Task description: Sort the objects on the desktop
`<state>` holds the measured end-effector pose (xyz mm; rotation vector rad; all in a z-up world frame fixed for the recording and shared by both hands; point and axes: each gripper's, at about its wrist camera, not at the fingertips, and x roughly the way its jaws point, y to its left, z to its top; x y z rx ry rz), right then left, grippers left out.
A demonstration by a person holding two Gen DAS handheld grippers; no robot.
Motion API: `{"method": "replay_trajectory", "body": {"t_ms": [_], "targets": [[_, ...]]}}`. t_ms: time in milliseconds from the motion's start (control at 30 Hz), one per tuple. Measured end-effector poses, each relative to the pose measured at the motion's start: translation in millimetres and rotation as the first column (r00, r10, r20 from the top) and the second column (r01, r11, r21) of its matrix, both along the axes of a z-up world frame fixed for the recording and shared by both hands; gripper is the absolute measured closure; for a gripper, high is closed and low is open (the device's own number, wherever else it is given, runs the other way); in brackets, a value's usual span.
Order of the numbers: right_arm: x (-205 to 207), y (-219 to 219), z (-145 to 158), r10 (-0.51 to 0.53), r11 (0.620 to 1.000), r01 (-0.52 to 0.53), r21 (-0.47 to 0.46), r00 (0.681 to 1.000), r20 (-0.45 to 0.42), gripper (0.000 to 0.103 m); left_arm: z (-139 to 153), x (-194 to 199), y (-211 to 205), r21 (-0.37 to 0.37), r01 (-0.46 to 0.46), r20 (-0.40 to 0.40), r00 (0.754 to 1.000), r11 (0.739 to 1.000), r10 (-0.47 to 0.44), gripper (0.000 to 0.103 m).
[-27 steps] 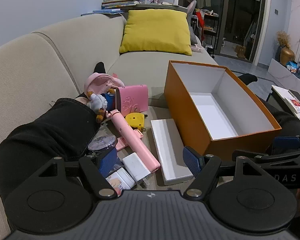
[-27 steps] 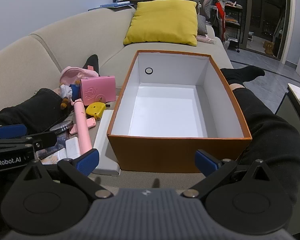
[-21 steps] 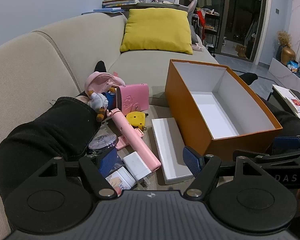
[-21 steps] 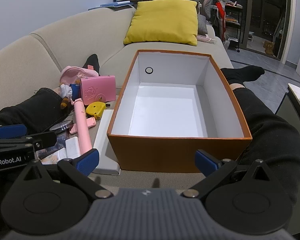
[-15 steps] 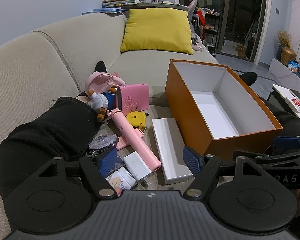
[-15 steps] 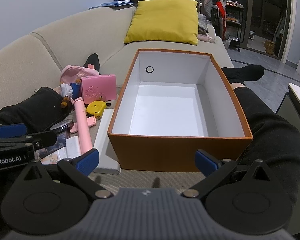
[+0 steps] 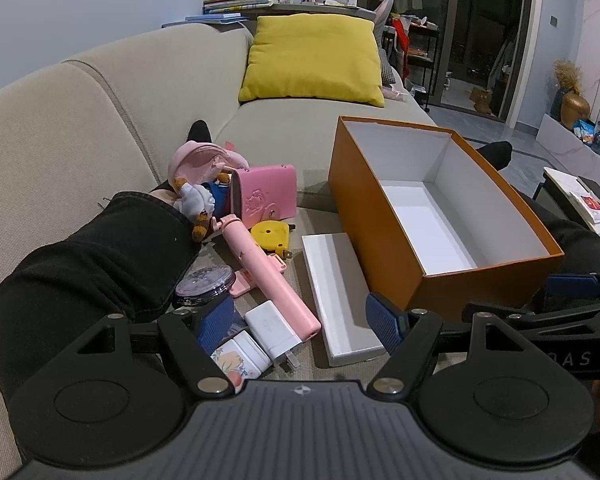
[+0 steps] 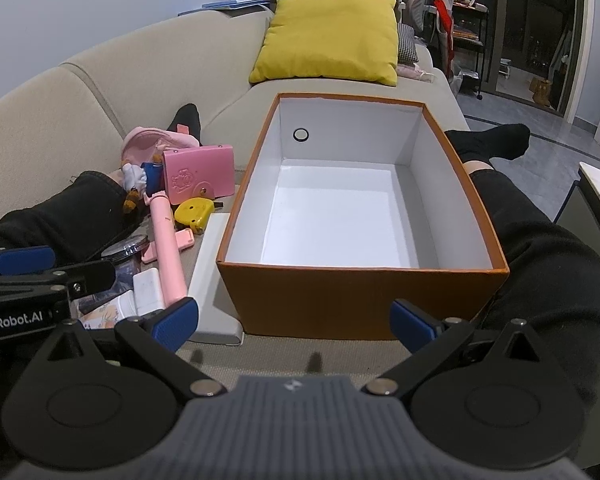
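Desktop objects lie in a loose heap on the beige sofa (image 7: 112,128), between the person's two black-clad legs, to the left of an orange box (image 8: 364,300). The box is open at the top, its inside is white and nothing lies in it; a small black ring mark shows on its far inner wall.

Along the left side of the box lies a flat white box (image 7: 340,292), almost touching it. Next to that is a long pink stick (image 7: 268,280), which points away from the cameras. A white charger (image 7: 270,330) with metal prongs rests against the near end of the stick. A yellow tape measure (image 7: 270,236) sits just beside the stick, and behind it a pink wallet (image 7: 266,196) stands on its edge. A small plush toy (image 7: 198,204) and a pink cap (image 7: 204,160) are close to the left leg. A round clear case (image 7: 206,282) and a small printed white box (image 7: 242,358) are near the left hand-held gripper (image 7: 300,324).

The left hand-held gripper hovers low above the near end of the heap, with its fingers spread wide and nothing between them. The right hand-held gripper (image 8: 294,322) is also wide and holds nothing; it is in front of the near wall of the orange box. A yellow cushion (image 8: 328,36) leans on the sofa back, far behind.
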<state>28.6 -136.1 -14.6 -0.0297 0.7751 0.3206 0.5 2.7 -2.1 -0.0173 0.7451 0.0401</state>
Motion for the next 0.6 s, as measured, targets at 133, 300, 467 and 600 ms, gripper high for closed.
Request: {"method": "replay_trajectory", "body": {"t_ms": [133, 300, 467, 600], "targets": [[-0.3, 0.6, 0.1, 0.001, 1.000, -0.001, 0.000, 1.000, -0.001, 0.001, 0.1, 0.1, 0.0, 0.001, -0.005, -0.001, 1.000, 1.000, 0.005, 0.017], [0.3, 1.3, -0.1, 0.002, 1.000, -0.002, 0.000, 1.000, -0.009, 0.001, 0.2, -0.6, -0.3, 0.013, -0.005, -0.004, 1.000, 1.000, 0.005, 0.017], [0.4, 3.2, 0.7, 0.005, 1.000, -0.005, -0.003, 1.000, -0.017, 0.001, 0.4, -0.9, -0.1, 0.013, -0.005, -0.004, 1.000, 1.000, 0.005, 0.017], [1.0, 5.2, -0.1, 0.016, 1.000, -0.016, -0.003, 1.000, -0.026, 0.001, 1.0, -1.0, 1.4, 0.015, -0.012, -0.006, 1.000, 1.000, 0.012, 0.017]]}}
